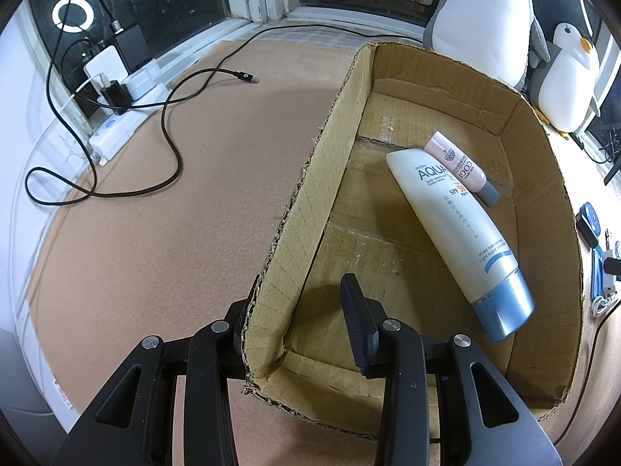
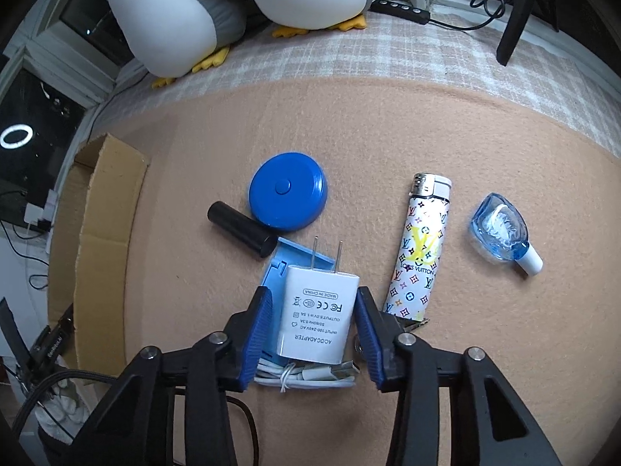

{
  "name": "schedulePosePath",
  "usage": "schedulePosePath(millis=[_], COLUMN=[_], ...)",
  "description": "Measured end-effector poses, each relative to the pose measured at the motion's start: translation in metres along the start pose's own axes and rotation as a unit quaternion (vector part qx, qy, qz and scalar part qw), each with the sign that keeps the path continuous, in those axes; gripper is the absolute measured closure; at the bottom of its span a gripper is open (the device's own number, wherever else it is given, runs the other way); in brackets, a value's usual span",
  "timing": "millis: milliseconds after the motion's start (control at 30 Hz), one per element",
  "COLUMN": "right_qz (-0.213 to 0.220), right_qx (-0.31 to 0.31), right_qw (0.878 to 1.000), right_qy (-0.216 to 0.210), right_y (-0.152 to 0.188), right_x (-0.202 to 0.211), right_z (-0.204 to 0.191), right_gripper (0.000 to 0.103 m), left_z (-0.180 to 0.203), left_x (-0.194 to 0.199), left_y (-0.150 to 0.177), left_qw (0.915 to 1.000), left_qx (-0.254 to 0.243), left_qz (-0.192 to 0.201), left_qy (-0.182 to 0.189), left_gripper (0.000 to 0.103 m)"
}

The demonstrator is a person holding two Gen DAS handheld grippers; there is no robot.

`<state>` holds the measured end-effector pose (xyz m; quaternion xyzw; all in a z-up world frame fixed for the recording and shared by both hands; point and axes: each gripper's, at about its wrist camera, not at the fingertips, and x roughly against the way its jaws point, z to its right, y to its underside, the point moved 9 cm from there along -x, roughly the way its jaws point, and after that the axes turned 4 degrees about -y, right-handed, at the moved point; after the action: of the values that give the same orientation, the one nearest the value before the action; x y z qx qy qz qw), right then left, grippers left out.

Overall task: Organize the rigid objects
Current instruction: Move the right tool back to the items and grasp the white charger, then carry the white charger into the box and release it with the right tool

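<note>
In the left wrist view a cardboard box holds a white sunscreen tube with a blue cap and a small pink tube. My left gripper straddles the box's near left wall, one finger outside and one inside, with a wide gap between them. In the right wrist view my right gripper has its blue pads on both sides of a white AC adapter, which lies on a light blue case and a coiled white cable. The pads look close to the adapter's sides; contact is unclear.
On the tan mat lie a blue round disc, a black cylinder, a patterned lighter and a small blue bottle. Plush penguins sit at the back. A black cable and power strip lie left of the box.
</note>
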<state>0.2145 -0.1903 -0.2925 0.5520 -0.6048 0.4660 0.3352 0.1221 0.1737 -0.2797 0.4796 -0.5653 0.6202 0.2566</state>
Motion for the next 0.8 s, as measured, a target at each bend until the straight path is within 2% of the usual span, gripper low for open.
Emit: schedulePosePath(millis=[100, 300, 467, 600, 800], right_qz=[-0.006, 0.004, 0.029, 0.055, 0.082], right_qx=[0.014, 0.022, 0.041, 0.074, 0.134], right_qw=[1.000, 0.999, 0.998, 0.995, 0.988], right_qy=[0.018, 0.024, 0.026, 0.028, -0.002], right_y=[0.002, 0.002, -0.001, -0.007, -0.014], right_x=[-0.004, -0.003, 0.008, 0.024, 0.043], right_z=[-0.001, -0.004, -0.019, -0.045, -0.113], right_gripper=[0.070, 0.071, 0.071, 0.071, 0.071], left_z=[0.000, 0.000, 0.000, 0.000, 0.000], left_x=[0.000, 0.000, 0.000, 0.000, -0.001], left_y=[0.000, 0.000, 0.000, 0.000, 0.000], left_qw=[1.0000, 1.0000, 1.0000, 1.0000, 1.0000], left_qx=[0.000, 0.000, 0.000, 0.000, 0.001], left_qz=[0.000, 0.000, 0.000, 0.000, 0.000], left_qy=[0.000, 0.000, 0.000, 0.001, 0.002], left_gripper=[0.067, 0.067, 0.067, 0.067, 0.067])
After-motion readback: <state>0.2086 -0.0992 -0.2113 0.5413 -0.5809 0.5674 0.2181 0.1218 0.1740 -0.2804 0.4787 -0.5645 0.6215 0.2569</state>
